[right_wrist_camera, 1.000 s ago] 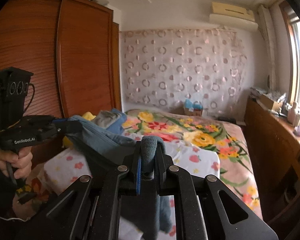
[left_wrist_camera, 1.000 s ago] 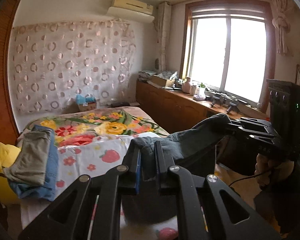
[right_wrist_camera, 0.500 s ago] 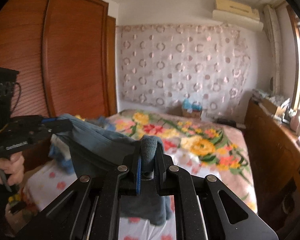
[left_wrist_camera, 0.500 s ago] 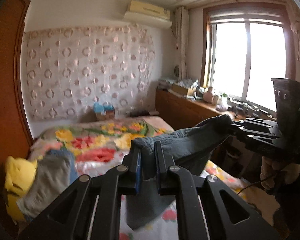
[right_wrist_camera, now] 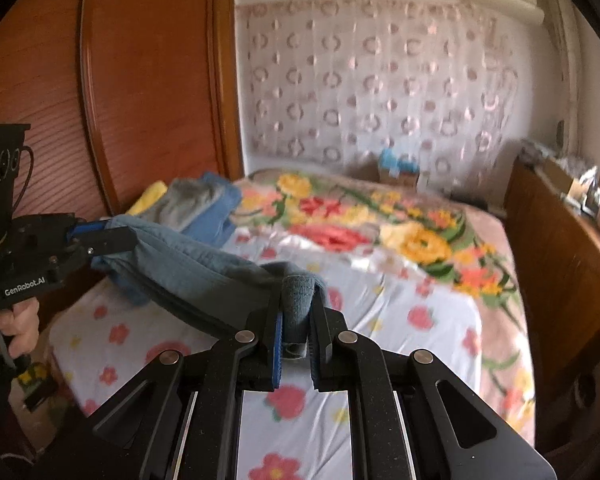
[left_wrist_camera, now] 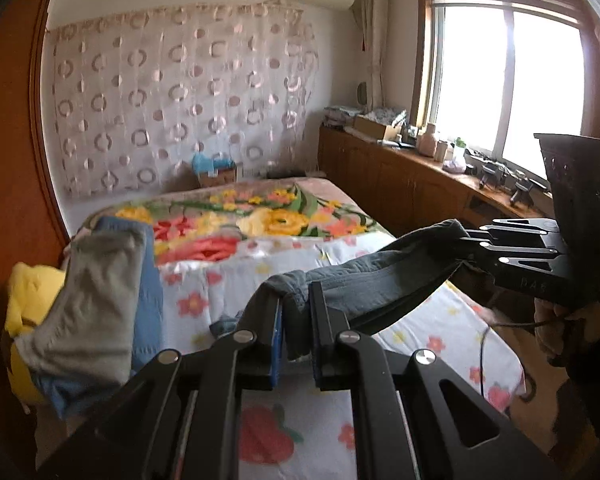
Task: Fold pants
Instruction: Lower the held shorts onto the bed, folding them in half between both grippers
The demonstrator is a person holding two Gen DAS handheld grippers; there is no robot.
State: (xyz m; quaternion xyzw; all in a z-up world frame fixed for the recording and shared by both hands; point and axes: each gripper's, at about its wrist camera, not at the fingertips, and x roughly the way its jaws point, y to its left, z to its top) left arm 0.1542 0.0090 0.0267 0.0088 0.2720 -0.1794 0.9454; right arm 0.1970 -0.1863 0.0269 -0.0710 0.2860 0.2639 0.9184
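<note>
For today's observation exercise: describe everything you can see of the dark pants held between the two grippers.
The pants are dark grey-blue, of soft, thick-looking woven fabric with stitched seams. The left gripper is shut on one bunched end and the right gripper on the other, so the cloth stretches between them as a sagging band above the floral bedsheet. A fold hangs below the band; whether it touches the sheet cannot be told.

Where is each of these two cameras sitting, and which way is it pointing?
Left wrist: rides the left gripper, looks along its fingers across the bed toward the window; the right gripper and its hand show.
Right wrist: rides the right gripper, faces the wardrobe; the left gripper and its hand show.
Shared: the grey-blue pants stretched between both grippers, bed, stacked clothes.
</note>
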